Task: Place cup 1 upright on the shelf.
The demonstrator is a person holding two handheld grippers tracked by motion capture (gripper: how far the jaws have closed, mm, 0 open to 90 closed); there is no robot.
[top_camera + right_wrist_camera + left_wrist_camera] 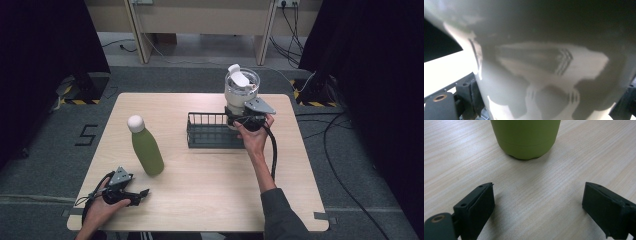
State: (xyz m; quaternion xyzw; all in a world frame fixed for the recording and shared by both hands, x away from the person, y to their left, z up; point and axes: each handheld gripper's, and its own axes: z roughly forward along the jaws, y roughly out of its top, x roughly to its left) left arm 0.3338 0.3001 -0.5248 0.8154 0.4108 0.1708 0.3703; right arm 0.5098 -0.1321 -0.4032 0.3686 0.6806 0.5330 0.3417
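The right hand-held gripper clamps the white jug low, above the wire basket; top-heavy, it could tip. The left hand-held gripper rests wide open, empty, near the green bottle.

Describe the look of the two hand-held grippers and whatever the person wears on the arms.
Both the left gripper and the right gripper are black, each topped by a grey three-cornered plate. Their jaws are blocky black pads with small screw holes. A thick black cable trails from the right one. The right arm wears a dark grey sleeve.
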